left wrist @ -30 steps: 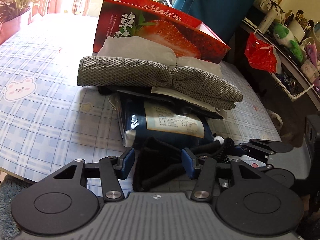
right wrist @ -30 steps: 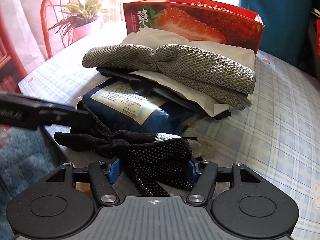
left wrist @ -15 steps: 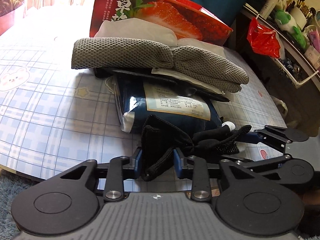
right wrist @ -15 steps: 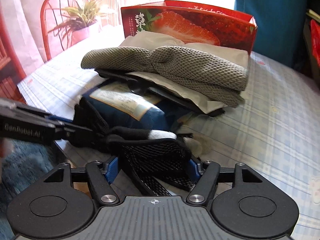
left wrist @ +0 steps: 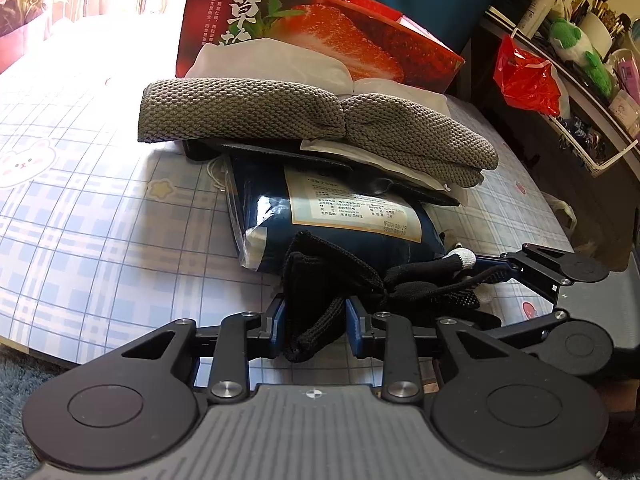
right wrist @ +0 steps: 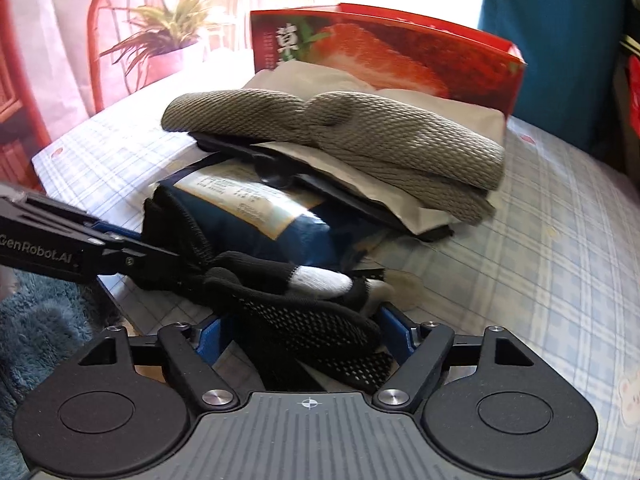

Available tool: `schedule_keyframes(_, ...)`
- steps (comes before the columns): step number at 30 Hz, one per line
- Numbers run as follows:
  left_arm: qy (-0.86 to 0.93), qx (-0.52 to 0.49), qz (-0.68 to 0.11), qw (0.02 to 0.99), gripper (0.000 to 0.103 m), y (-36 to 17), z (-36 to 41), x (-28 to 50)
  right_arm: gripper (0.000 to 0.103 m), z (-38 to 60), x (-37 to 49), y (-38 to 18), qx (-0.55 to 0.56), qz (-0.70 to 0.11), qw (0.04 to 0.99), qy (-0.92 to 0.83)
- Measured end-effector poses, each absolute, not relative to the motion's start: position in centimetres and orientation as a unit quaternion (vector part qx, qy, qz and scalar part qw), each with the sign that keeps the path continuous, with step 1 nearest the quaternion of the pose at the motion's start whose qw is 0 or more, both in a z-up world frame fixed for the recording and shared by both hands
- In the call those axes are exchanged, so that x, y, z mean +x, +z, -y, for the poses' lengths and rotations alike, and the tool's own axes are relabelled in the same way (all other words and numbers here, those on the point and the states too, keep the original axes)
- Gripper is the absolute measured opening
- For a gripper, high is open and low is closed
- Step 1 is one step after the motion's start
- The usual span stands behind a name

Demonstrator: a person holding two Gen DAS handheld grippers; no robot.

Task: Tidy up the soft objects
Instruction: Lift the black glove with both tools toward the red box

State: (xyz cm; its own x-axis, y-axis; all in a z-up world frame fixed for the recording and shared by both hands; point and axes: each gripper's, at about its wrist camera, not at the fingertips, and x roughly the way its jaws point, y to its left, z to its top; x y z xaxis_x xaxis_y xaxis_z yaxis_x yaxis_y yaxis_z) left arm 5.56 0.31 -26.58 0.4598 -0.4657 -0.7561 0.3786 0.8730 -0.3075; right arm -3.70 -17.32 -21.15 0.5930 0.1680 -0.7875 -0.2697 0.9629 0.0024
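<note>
Gloves point(left wrist: 320, 292), black and with a white fingertip, lie in a bundle at the near edge of the table point(left wrist: 100, 240), just in front of the navy packet point(left wrist: 320, 216) and touching its near end. The left gripper point(left wrist: 316, 320) is clenched on the cuff end of the gloves: its blue pads press the black knit from both sides, and its jaws have just been closing on this fabric. The right gripper point(right wrist: 308, 336) has the dotted palm part of the gloves point(right wrist: 304, 312) between its jaws, which have just been opening; the fabric fills the gap, but whether the pads still press on it I cannot tell. The navy packet has a pale printed label on top and lies flat on the table. On its far end rests a thin black and white flat piece, and on top of that a grey knitted cloth point(left wrist: 312, 116), folded and pinched in the middle. Behind the navy packet, past a white cloth point(left wrist: 272, 64), stands a red strawberry box point(left wrist: 320, 24). The table cover is a blue and white check.
</note>
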Motion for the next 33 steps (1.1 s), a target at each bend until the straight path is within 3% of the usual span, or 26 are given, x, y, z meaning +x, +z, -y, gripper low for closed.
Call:
schedule_keyframes(5,-0.247,-0.053,-0.460,0.852,0.029,-26.5,-0.3,5.7,0.052,16.5,-4.0,-20.8,-0.071,-0.435,0.887,0.141)
schedule_keyframes(7,-0.252,-0.051,-0.458,0.851,0.023,-26.4,-0.2,5.7,0.035,16.4,-4.1,-20.6,-0.067,-0.438,0.884,0.150)
schedule_keyframes(10,-0.259,-0.035,-0.450,0.854,0.021,-26.0,0.3,5.6,0.028,16.3,-4.2,-20.3,-0.066,-0.442,0.881,0.154)
schedule_keyframes(19,-0.275,-0.026,-0.412,0.868,0.021,-23.3,0.9,5.1,0.026,17.2,-5.0,-18.0,-0.046,-0.426,0.890,0.153)
schedule_keyframes(33,-0.288,-0.032,-0.313,0.904,0.021,-17.0,1.3,5.5,0.026,18.8,-4.2,-11.5,-0.026,-0.332,0.932,0.147)
